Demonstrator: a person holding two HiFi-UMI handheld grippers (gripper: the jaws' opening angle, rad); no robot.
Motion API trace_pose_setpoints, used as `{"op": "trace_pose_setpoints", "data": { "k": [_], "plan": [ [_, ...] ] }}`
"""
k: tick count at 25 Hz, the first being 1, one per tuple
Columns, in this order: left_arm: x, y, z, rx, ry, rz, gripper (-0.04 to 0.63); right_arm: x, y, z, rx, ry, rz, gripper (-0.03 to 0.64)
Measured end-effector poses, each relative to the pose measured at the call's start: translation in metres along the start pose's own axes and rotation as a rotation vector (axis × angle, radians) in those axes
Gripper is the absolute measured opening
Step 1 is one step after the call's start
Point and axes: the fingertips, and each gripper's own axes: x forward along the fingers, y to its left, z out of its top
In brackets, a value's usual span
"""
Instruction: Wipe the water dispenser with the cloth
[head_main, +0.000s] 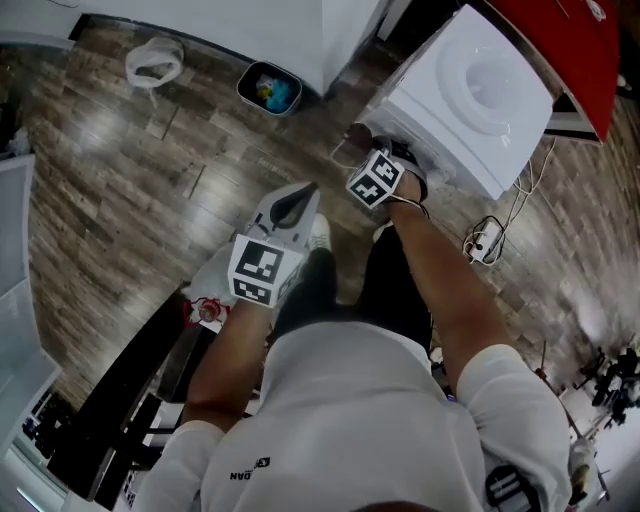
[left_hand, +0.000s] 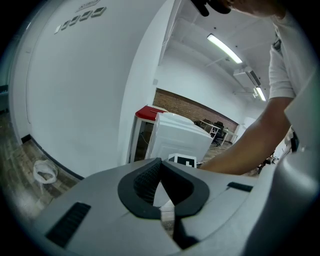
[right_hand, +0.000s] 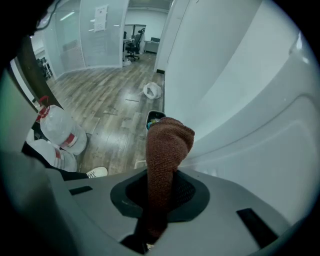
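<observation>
The white water dispenser (head_main: 470, 95) stands at the upper right of the head view; its side panel (right_hand: 260, 115) fills the right of the right gripper view. My right gripper (head_main: 362, 140) is shut on a brown knitted cloth (right_hand: 167, 145), which sticks up out of the jaws close beside the dispenser's lower side. Whether the cloth touches the panel is unclear. My left gripper (head_main: 306, 192) hangs lower left of the right one, apart from the dispenser, shut with nothing in it. In the left gripper view the dispenser (left_hand: 177, 135) shows farther off.
A small bin (head_main: 270, 88) and a white plastic bag (head_main: 154, 62) sit on the wood floor by the white wall. A power strip with cables (head_main: 487, 240) lies right of the dispenser. Large water bottles (right_hand: 60, 132) lie at left. A red cabinet (head_main: 560, 50) stands behind the dispenser.
</observation>
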Motion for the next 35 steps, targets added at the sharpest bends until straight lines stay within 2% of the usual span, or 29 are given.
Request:
{"op": "trace_pose_setpoints", "data": {
  "k": [10,23,28,35],
  "plan": [
    [0.0,0.004,-0.016,-0.014,0.042,0.016,-0.008,0.08,0.015,-0.032,0.006,0.104,0.038,0.054],
    [-0.005,0.0,-0.028,-0.016,0.07,0.034,-0.008,0.121,0.036,-0.046,0.003,0.143,0.083,0.054],
    [-0.005,0.001,-0.02,-0.007,0.051,0.034,-0.008,0.105,0.031,-0.039,0.016,0.099,0.076,0.054],
    [-0.009,-0.008,0.011,0.016,-0.004,-0.008,-0.008,0.012,0.042,-0.026,0.156,-0.075,0.083,0.054]
  ]
}}
